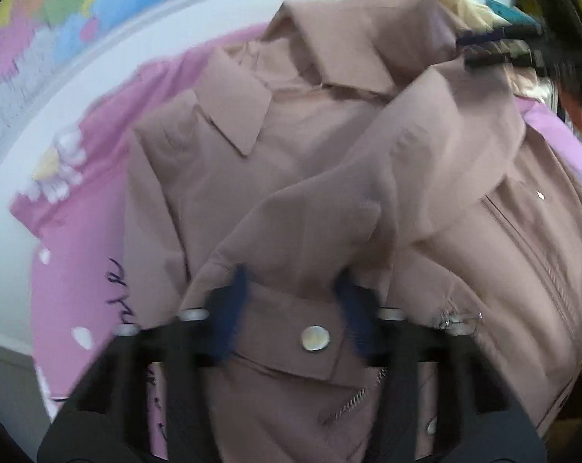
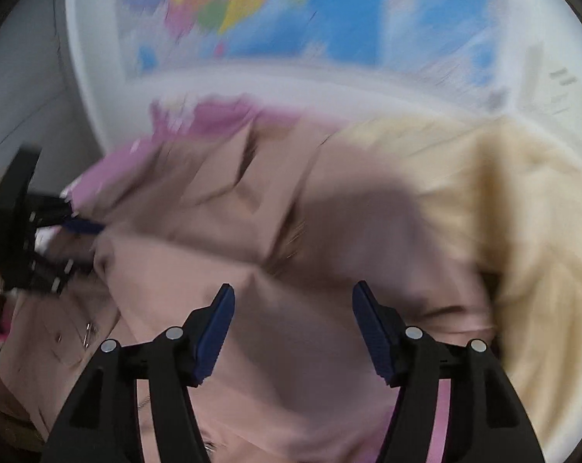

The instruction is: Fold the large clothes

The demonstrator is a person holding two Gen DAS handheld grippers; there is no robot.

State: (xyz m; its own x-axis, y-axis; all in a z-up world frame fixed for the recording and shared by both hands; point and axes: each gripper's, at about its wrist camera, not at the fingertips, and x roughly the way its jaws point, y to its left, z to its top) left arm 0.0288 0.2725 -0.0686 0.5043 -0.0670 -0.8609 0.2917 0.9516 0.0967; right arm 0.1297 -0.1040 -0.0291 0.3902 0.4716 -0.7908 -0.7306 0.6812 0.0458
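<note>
A dusty-pink jacket (image 1: 329, 146) with collar, zips and snap buttons lies spread on a pink printed cloth (image 1: 78, 231). My left gripper (image 1: 292, 285) stands open with its blue pads either side of a sleeve cuff tab with a silver snap (image 1: 314, 337); a sleeve is folded across the jacket's front. My right gripper (image 2: 292, 308) is open and empty just above the jacket (image 2: 252, 308). The left gripper also shows in the right wrist view (image 2: 59, 231), at the jacket's left edge. The right gripper shows in the left wrist view (image 1: 499, 46), near the collar.
A pale yellow garment (image 2: 503, 212) lies bunched beyond the jacket's right side. A white table (image 1: 40, 115) carries the clothes, with a coloured map (image 2: 291, 19) on the wall behind. Dark objects sit at the far right (image 1: 576, 88).
</note>
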